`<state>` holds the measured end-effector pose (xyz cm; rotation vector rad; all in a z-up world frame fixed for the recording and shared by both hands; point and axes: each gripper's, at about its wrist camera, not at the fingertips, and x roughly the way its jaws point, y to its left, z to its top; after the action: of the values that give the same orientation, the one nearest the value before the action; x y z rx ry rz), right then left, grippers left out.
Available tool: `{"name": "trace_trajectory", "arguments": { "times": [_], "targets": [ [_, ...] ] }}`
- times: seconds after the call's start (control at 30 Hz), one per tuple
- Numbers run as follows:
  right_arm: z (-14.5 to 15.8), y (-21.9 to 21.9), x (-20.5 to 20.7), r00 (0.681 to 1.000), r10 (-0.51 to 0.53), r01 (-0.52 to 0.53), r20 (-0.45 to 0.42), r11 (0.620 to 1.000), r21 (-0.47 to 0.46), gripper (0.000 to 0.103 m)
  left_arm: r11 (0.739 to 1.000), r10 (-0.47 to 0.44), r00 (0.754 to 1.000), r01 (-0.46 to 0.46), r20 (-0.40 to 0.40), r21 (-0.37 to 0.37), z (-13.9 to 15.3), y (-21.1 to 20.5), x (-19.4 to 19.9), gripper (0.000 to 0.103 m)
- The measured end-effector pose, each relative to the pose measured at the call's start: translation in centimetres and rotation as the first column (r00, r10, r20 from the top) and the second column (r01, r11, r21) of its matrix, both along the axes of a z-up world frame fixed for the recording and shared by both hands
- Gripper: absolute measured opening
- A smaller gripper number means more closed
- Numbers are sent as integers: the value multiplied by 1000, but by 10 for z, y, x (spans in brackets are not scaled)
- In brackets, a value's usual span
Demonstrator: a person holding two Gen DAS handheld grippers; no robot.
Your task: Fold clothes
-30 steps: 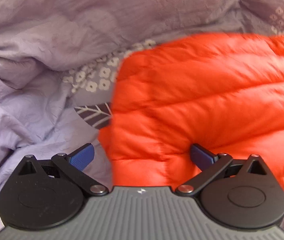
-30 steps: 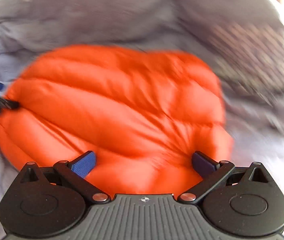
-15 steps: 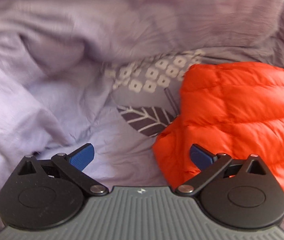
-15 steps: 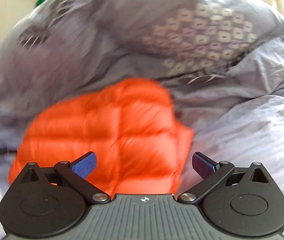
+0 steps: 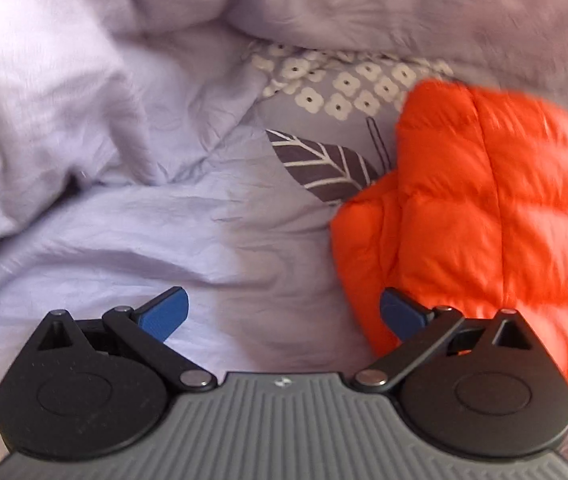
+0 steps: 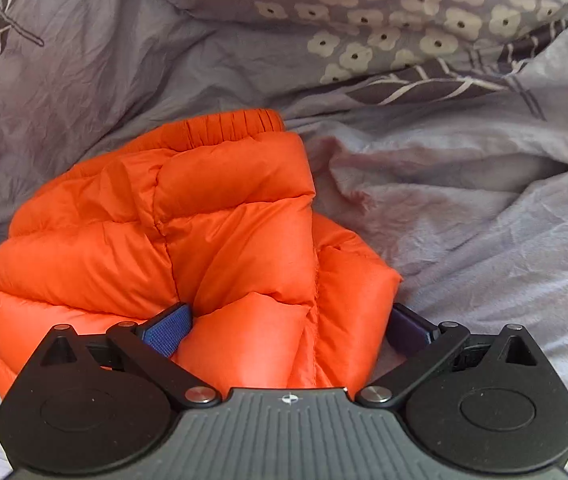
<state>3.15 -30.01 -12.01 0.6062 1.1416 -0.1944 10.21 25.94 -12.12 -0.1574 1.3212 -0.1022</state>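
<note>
Watching spring-back: orange puffer jacket (image 6: 187, 240) sits bundled on the bed's duvet (image 6: 464, 216); right gripper (image 6: 288, 332) and left gripper (image 5: 284, 312) both released, so trapped loft may unfold it.

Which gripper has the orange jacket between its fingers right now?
The right gripper: the orange jacket bulges between its open fingers. The left gripper frames only bedsheet, the jacket beside its right finger.
</note>
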Motion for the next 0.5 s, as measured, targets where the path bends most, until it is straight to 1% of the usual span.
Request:
{"name": "trace_trajectory", "arguments": {
  "times": [0.07, 0.13, 0.23, 0.3, 0.37, 0.43, 0.5],
  "targets": [
    [-3, -1, 3, 1000, 5, -5, -7, 1000, 13, 103, 989, 88, 993, -97, -77, -116, -18, 12, 13, 103],
    [-4, -1, 4, 1000, 12, -12, -10, 1000, 16, 103, 976, 123, 984, -144, -130, -162, -38, 10, 24, 103],
    [-7, -2, 4, 1000, 16, -15, -10, 999, 31, 103, 990, 93, 988, -104, -120, -95, -52, -15, 24, 103],
    [-11, -2, 5, 1000, 17, -16, -12, 999, 46, 103, 996, 85, 993, -87, -80, -26, -50, -31, 17, 103],
    [-13, -3, 6, 1000, 20, -19, -12, 998, 57, 103, 993, 118, 991, -118, -60, 0, -44, -33, 7, 103],
    [-14, -2, 6, 1000, 26, -26, -7, 998, 58, 103, 989, 144, 990, -144, 8, -18, -29, -29, -12, 103],
    [-14, -1, 5, 999, 33, -33, 3, 998, 57, 103, 990, 141, 987, -140, 78, -12, -21, -26, -29, 103]
  ]
}}
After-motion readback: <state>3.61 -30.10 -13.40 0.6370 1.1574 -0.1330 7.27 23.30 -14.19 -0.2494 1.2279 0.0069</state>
